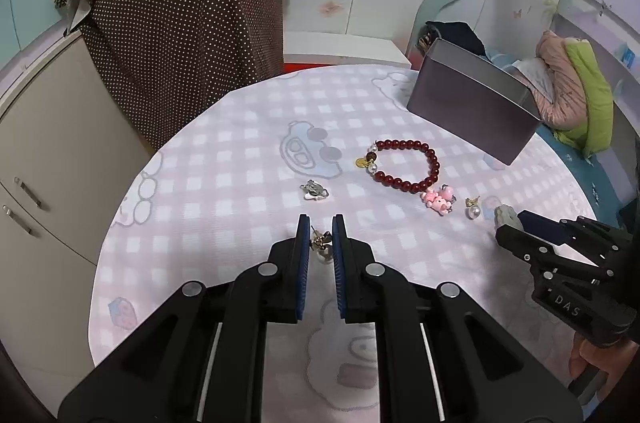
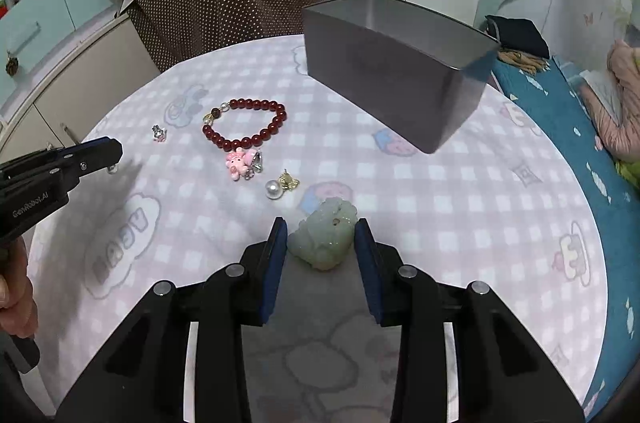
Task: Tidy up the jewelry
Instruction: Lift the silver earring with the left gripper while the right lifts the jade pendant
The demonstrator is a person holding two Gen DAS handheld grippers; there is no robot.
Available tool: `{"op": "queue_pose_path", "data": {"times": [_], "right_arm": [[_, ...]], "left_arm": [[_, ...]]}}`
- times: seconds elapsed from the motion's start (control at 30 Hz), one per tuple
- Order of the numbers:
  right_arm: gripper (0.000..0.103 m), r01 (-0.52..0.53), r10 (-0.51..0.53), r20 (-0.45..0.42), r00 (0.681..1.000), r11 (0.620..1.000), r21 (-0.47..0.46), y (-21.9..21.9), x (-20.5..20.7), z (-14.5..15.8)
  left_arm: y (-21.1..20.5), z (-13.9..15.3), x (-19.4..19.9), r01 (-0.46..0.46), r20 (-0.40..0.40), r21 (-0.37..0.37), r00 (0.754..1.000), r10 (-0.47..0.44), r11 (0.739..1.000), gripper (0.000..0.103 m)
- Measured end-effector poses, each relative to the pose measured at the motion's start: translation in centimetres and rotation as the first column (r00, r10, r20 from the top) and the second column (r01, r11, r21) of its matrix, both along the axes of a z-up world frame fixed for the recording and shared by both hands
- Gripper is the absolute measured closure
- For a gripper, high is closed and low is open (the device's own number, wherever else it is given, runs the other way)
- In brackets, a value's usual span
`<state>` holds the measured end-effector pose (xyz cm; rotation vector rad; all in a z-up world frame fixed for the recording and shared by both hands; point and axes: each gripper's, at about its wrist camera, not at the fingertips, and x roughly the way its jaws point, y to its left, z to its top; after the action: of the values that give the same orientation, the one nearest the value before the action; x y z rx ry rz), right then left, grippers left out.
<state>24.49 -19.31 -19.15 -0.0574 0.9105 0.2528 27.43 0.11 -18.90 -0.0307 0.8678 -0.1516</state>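
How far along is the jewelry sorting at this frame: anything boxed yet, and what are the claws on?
Nothing visibly boxed; the grey tin interior is barely visible. In hand: left claw brackets a gold earring, right claw brackets the pale green jade pendant; grip unclear. Left on the table: red bead bracelet, pink charm, pearl earring, silver charm.

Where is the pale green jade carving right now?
In the right wrist view, the pale green jade carving lies on the checked tablecloth between the right tool's open fingers, just nearer than the white pearl earring.
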Motion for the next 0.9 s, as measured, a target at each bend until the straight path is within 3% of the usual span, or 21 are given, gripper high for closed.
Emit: {"op": "queue_pose_path", "data": {"times": [0.4, 0.9], "right_arm": [[0.073, 0.01, -0.011, 0.015, 1.0, 0.997, 0.083, -1.5, -0.5, 1.7], [0.079, -0.003, 0.001, 0.032, 0.999, 0.996, 0.084, -1.7, -0.7, 2.8]], "left_arm": [[-0.1, 1.4, -0.7, 0.005, 0.031, -0.009, 1.0, -0.004, 1.0, 0.092], [-0.1, 2.7, -0.8, 0.011, 0.059, -0.017, 0.998, -0.01, 1.0, 0.092]]}}
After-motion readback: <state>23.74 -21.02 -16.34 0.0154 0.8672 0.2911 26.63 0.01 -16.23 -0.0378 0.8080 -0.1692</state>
